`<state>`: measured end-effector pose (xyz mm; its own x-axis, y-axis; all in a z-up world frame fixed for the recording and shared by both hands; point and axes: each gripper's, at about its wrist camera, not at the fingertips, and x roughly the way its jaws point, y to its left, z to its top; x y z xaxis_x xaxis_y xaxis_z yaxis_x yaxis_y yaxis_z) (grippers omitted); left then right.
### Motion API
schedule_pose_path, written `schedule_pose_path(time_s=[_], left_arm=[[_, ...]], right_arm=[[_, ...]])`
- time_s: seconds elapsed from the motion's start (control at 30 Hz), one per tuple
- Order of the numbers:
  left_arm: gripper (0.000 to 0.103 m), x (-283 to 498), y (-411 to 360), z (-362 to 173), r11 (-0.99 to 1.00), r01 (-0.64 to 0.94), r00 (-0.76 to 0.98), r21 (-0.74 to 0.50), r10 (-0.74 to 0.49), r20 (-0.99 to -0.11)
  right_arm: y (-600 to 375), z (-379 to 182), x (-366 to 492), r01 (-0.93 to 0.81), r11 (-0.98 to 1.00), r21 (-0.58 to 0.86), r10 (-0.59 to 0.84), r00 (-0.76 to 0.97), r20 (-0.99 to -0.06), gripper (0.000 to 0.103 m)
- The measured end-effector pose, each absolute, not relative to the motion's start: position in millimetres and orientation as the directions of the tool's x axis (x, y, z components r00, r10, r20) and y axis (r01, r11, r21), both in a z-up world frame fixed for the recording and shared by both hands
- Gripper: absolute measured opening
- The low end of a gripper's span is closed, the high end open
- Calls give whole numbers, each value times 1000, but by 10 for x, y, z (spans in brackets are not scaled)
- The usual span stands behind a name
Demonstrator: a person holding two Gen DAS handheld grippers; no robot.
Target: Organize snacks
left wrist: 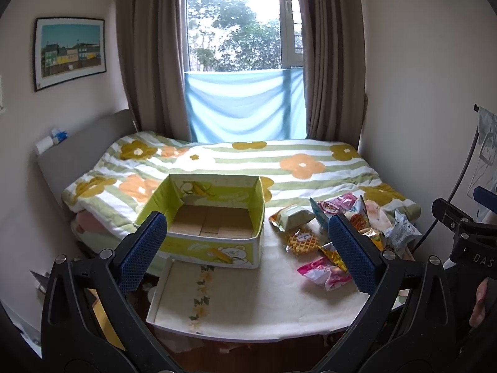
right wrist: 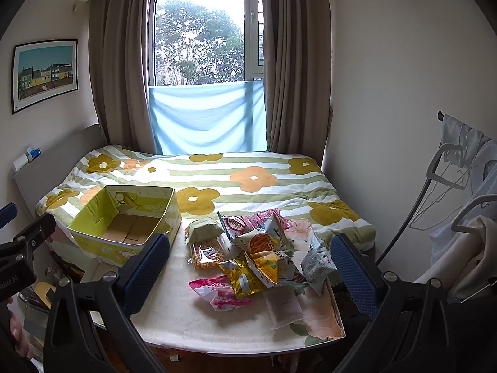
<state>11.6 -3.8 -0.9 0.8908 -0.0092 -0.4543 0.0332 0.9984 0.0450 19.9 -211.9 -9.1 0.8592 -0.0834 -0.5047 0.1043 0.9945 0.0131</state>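
A yellow-green cardboard box [left wrist: 217,248] stands open and empty at the far left of a small table [left wrist: 248,304]; it also shows in the right wrist view [right wrist: 105,248]. A pile of snack packets [right wrist: 264,248] lies on the table's right half, with a pink packet [right wrist: 217,292] and a white sachet [right wrist: 284,307] nearest. The pile also shows in the left wrist view [left wrist: 338,233]. My left gripper [left wrist: 248,248] is open and empty, above the table's near edge. My right gripper [right wrist: 251,264] is open and empty, facing the pile.
A bed with a flowered striped quilt [left wrist: 248,161] lies just behind the table, under a curtained window [left wrist: 236,31]. Clothes hangers and garments [right wrist: 459,186] hang at the right. Clutter lies on the floor to the left of the table [right wrist: 40,292].
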Motion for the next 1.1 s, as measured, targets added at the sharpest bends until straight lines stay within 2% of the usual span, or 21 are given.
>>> schedule_pose_path(time_s=[1.1], left_arm=[[103, 229, -22, -34, 998, 34, 889, 47, -8, -458]], right_arm=[[-2086, -134, 330, 109, 994, 11, -88, 856, -510, 103]])
